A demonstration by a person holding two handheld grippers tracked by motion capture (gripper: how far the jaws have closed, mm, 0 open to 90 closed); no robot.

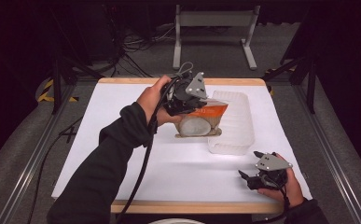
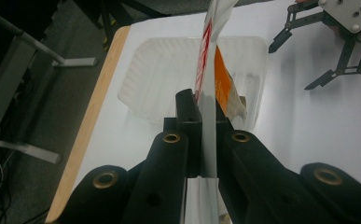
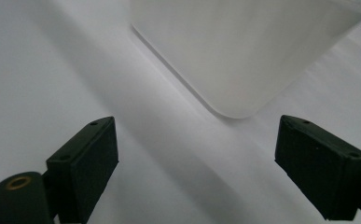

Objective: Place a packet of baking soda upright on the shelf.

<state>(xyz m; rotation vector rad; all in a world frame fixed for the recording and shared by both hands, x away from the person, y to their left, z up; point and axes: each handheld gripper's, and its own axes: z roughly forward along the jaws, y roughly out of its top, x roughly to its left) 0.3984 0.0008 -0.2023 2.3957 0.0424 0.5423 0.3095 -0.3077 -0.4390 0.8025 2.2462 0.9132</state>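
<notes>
The bag (image 1: 201, 119) is a clear plastic pouch with an orange-and-white printed band near its top and a pale round lump inside; it sits upright near the middle of the table (image 1: 122, 140), its right side touching the translucent plastic tub (image 1: 236, 126) that lies at its 3 o'clock. The left gripper (image 1: 187, 95) reaches in from 9 o'clock, its fingers (image 2: 187, 112) clamped tight on the bag's flat upper edge. The left gripper view looks along that edge: a thin white strip with red print runs up between the black fingers, the orange panel hangs below it in front of the tub's ribbed floor, and the right gripper (image 2: 322, 51) shows at 2 o'clock. The right gripper rests near the table's front edge, at 5 o'clock from the tub, fingers (image 3: 85, 158) spread wide with nothing between them; its own view shows one rounded tub corner on bare white tabletop.
</notes>
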